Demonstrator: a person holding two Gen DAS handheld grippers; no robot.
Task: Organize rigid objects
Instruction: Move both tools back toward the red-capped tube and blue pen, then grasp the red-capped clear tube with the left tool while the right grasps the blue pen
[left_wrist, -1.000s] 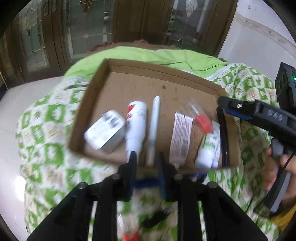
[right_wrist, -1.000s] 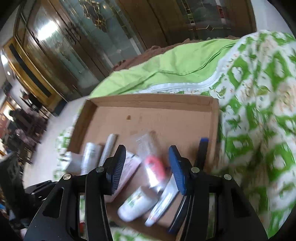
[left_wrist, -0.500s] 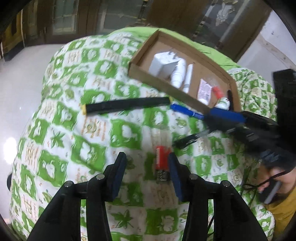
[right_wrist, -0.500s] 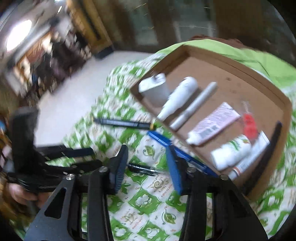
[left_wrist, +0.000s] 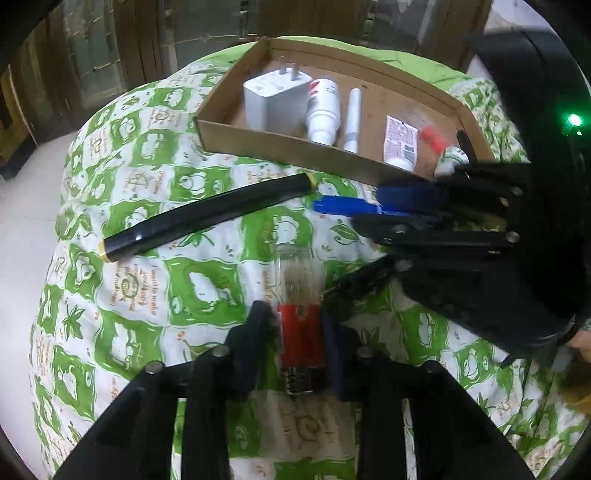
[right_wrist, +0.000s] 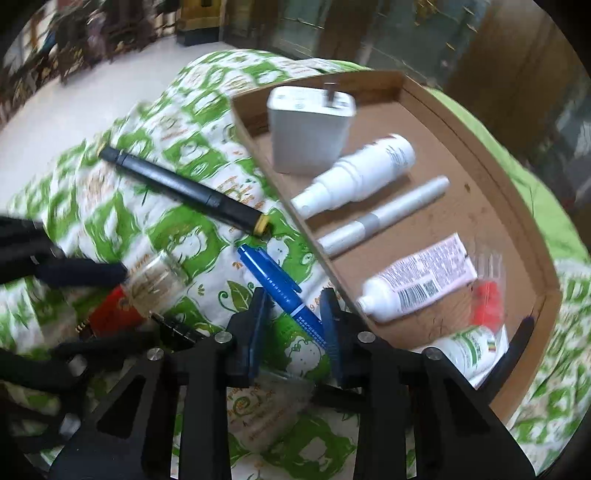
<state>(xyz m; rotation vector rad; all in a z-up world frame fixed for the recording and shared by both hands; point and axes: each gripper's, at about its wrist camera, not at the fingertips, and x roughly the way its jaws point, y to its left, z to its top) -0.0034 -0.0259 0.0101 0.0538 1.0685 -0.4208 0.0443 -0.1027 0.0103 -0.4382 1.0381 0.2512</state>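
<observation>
So both hands have swung off the cardboard tray (left_wrist: 280, 146) onto the bedspread. Our left gripper (left_wrist: 297, 341) has just been closing, nearly shut around the red-capped vial (left_wrist: 300, 332); the right gripper (right_wrist: 295, 325) narrows astride the blue pen (right_wrist: 280, 291). Two pickups coming, probably.

Both wrist views look steeply down, sharing the cardboard tray (left_wrist: 288, 142).

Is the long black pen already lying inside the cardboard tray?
No, the long black pen lies on the green patterned cloth, outside the cardboard tray.
</observation>
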